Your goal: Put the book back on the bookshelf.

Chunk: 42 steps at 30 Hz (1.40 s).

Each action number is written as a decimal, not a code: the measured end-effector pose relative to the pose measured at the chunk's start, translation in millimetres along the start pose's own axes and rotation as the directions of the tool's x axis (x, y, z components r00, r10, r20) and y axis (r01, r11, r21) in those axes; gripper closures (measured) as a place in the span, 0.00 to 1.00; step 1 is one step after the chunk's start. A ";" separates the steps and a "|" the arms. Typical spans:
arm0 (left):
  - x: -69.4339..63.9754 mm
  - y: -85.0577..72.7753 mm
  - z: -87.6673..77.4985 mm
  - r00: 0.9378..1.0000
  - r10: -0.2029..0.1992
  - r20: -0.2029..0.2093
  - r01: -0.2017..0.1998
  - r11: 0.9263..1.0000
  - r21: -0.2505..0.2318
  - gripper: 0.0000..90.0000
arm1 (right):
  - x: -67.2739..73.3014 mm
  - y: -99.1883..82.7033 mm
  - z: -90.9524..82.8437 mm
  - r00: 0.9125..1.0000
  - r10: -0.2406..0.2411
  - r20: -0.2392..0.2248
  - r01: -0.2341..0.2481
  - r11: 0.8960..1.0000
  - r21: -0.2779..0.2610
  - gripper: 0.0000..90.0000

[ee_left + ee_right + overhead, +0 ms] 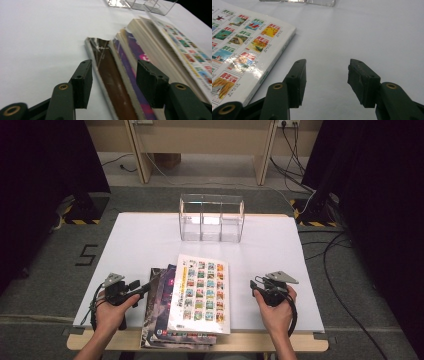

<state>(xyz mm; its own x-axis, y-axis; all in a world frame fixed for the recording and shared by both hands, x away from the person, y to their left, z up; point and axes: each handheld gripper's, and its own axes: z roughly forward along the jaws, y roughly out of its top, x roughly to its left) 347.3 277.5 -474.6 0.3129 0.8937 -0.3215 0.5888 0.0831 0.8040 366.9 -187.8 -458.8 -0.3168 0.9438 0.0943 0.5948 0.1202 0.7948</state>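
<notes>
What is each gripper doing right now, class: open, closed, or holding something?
Left gripper: open, holding nothing, beside the stack of books.
Right gripper: open, holding nothing.

Three books (186, 302) lay stacked at the near edge of one white table (145, 240). One clear organiser (211, 218) with three compartments stood at the far side. Two grippers, left gripper (141, 287) and right gripper (256, 286), were present.
</notes>
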 end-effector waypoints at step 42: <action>-59.9 21.5 59.6 0.983 -0.012 0.184 -0.030 0.974 0.224 0.49 | 56.8 23.4 41.9 0.971 0.002 -0.241 0.056 0.970 0.235 0.49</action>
<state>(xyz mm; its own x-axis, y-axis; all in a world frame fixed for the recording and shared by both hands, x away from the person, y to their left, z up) 385.7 199.5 -467.8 0.4375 0.7963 -0.4179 0.7314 -0.0448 0.6805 393.8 -118.4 -459.9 -0.4840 0.8422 0.2376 0.7333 0.2422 0.6353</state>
